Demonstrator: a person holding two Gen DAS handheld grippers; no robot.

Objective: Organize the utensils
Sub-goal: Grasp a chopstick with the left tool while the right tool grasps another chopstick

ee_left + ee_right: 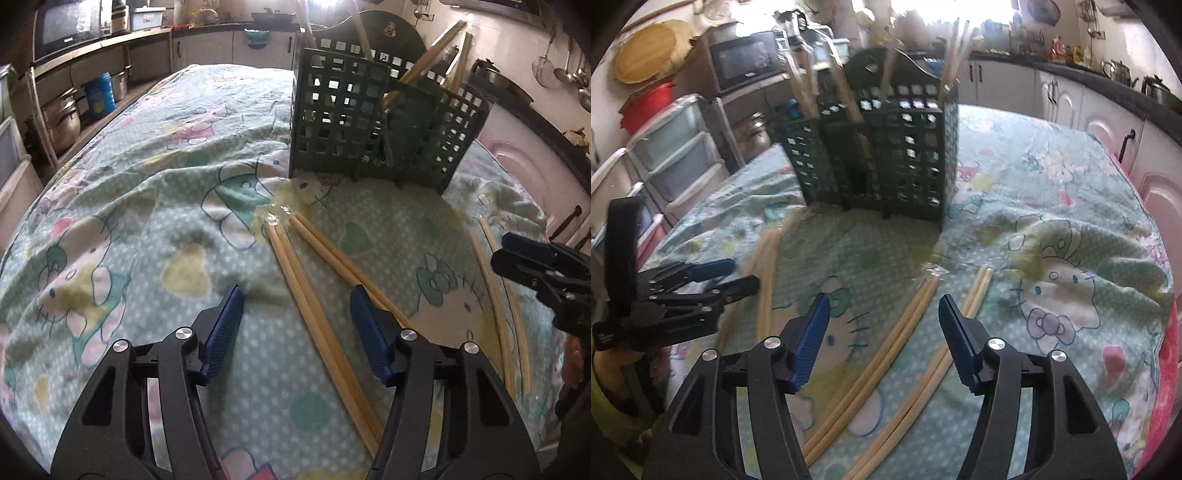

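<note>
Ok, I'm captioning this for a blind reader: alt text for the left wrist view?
The left gripper, open, hangs over chopsticks lying on a cartoon-print cloth. Behind them stands a green lattice holder with more chopsticks upright inside.

Sunlit kitchen of white cabinets (1004, 83) under dark counters (1108, 83), microwave (744, 61) on shelving, cartoon-print cloth (147, 184) over bench.

We could read no text in either view; small marks on the microwave (68, 27) and the blue container (99, 92) were too blurred.
</note>
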